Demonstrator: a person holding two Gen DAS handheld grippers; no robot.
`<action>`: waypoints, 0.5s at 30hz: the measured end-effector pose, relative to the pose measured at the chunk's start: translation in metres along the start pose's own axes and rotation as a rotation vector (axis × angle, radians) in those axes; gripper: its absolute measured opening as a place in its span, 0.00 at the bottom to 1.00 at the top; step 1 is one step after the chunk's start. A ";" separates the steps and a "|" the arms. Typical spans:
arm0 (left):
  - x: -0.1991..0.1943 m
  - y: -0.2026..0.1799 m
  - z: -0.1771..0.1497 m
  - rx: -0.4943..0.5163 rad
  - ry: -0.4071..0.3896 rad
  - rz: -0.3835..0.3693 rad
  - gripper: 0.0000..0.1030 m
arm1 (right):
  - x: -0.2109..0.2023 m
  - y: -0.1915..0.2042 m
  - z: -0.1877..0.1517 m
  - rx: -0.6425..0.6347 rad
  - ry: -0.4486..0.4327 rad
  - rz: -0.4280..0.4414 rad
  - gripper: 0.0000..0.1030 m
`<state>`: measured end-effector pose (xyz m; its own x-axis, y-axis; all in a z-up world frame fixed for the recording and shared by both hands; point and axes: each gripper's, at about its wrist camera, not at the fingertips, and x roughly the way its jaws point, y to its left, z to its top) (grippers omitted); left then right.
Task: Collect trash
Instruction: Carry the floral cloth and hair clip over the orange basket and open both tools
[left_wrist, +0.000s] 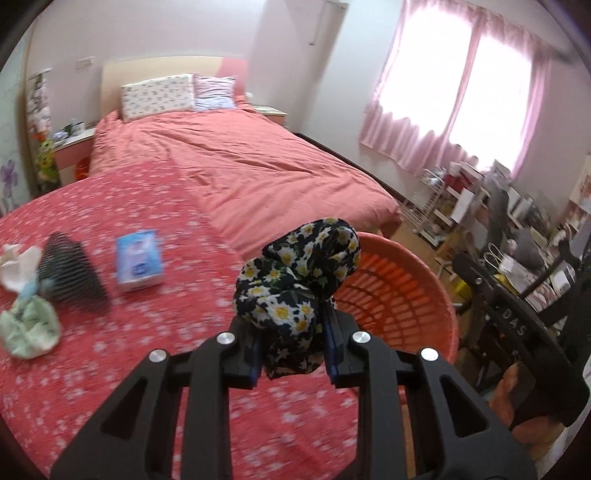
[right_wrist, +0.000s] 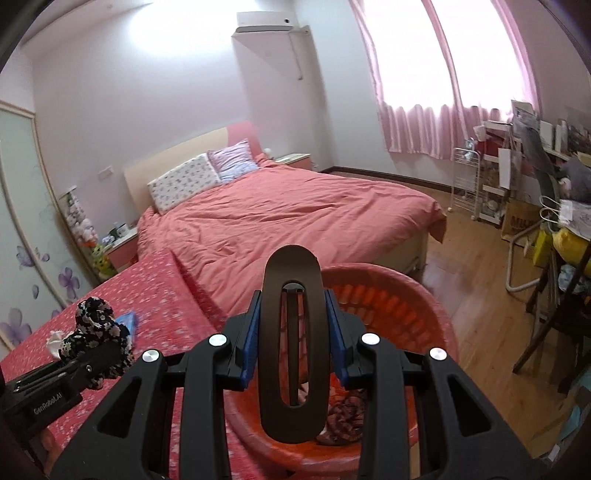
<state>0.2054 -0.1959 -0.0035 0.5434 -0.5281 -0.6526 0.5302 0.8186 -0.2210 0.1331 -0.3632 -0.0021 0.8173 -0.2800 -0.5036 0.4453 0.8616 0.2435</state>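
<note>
My left gripper (left_wrist: 291, 350) is shut on a black scrunchie with daisy print (left_wrist: 299, 280), held above the red flowered tablecloth (left_wrist: 147, 369) next to the orange basket (left_wrist: 406, 295). The scrunchie also shows in the right wrist view (right_wrist: 98, 332). My right gripper (right_wrist: 293, 343) is shut on a dark brown oval hair clip (right_wrist: 293, 350), held upright over the orange basket (right_wrist: 424, 314), which holds some crumpled cloth (right_wrist: 347, 413). On the table lie a blue tissue pack (left_wrist: 138, 260), a black comb-like piece (left_wrist: 72, 273), and crumpled white and green wads (left_wrist: 27, 325).
A bed with a salmon cover (left_wrist: 258, 158) stands behind the table. Pink curtains (left_wrist: 461, 92) hang on the right. Cluttered shelves and a white rack (right_wrist: 469, 181) line the right wall, with a chair (right_wrist: 554, 314) and wood floor (right_wrist: 480, 295).
</note>
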 end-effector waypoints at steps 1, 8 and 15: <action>0.006 -0.006 0.001 0.008 0.006 -0.008 0.26 | 0.001 -0.002 0.000 0.004 0.001 -0.004 0.32; 0.040 -0.036 0.001 0.041 0.054 -0.070 0.26 | 0.011 -0.021 0.000 0.033 0.011 -0.019 0.32; 0.073 -0.056 -0.001 0.072 0.104 -0.095 0.27 | 0.022 -0.033 0.003 0.072 0.024 -0.015 0.32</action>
<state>0.2150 -0.2802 -0.0399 0.4198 -0.5731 -0.7038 0.6234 0.7457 -0.2353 0.1369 -0.3993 -0.0187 0.8019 -0.2813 -0.5271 0.4830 0.8245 0.2949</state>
